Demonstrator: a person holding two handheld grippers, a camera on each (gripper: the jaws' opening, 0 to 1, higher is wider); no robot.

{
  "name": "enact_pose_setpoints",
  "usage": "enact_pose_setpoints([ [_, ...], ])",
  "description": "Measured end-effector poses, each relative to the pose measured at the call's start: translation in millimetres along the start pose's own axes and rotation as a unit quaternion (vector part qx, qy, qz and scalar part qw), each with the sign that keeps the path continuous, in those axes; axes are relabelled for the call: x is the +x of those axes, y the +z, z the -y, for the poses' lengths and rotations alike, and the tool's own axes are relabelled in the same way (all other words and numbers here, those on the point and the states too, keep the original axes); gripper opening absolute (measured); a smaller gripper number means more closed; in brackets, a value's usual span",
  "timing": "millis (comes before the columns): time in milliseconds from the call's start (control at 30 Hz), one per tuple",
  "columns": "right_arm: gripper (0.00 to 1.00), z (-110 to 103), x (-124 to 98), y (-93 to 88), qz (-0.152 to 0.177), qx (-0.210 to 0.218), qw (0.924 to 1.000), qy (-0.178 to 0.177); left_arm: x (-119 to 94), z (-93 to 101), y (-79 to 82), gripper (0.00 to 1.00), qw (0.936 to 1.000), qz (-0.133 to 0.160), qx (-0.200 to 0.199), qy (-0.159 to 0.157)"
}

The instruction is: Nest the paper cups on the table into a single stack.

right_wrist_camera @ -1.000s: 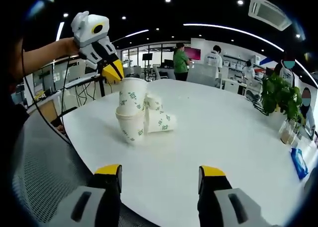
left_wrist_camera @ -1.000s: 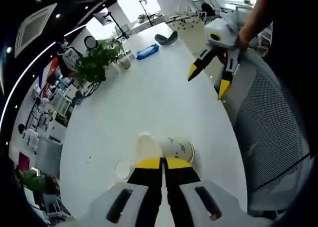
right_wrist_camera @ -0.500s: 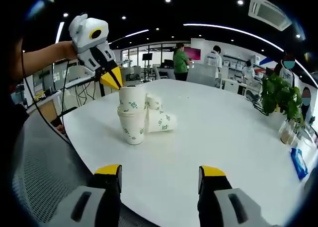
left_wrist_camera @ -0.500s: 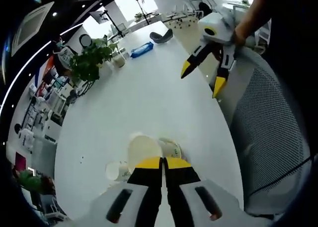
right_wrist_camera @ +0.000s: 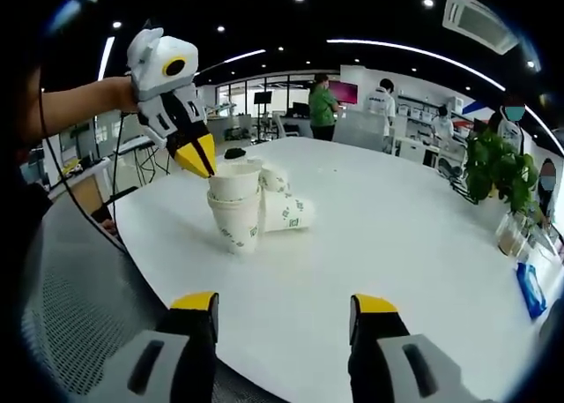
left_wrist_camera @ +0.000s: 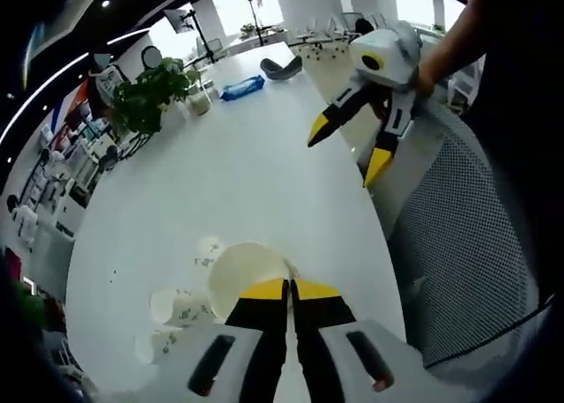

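In the right gripper view, a short stack of white paper cups (right_wrist_camera: 235, 207) with green print stands near the table's left edge. My left gripper (right_wrist_camera: 197, 162) is shut on the rim of the top cup (right_wrist_camera: 234, 182), which sits deep inside the cup below. Two more cups (right_wrist_camera: 286, 211) lie on their sides just right of the stack. In the left gripper view, my left gripper (left_wrist_camera: 288, 285) pinches the open cup's rim (left_wrist_camera: 245, 270), and loose cups (left_wrist_camera: 172, 306) lie to the left. My right gripper (right_wrist_camera: 284, 304) stands open and holds nothing, seen across the table as the right gripper (left_wrist_camera: 345, 152).
The round white table (right_wrist_camera: 405, 235) carries a potted plant (right_wrist_camera: 496, 169) and a blue packet (right_wrist_camera: 531, 290) on its far right. A grey mesh chair (right_wrist_camera: 70, 306) stands at the near edge, and people stand in the office behind. The person's arm holds each gripper.
My left gripper has gone down with the top cup, which now sits much deeper in the cup beneath. The right gripper has stayed open in place.
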State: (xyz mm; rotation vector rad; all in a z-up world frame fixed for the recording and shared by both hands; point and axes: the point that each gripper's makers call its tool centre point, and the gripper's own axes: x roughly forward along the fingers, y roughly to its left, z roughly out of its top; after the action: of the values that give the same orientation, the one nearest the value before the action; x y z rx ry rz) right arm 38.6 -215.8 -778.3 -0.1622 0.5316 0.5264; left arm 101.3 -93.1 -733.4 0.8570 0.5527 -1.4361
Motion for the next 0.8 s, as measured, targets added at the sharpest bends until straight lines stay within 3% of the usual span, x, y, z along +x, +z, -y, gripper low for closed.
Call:
enact_pose_setpoints([
  [800, 0.58, -2.2, -0.2, 0.3, -0.005, -0.001, 1.0000, 0.001, 18.2, 7.5, -15.4, 0.00, 0.9975, 0.008, -0.064, -0.028],
])
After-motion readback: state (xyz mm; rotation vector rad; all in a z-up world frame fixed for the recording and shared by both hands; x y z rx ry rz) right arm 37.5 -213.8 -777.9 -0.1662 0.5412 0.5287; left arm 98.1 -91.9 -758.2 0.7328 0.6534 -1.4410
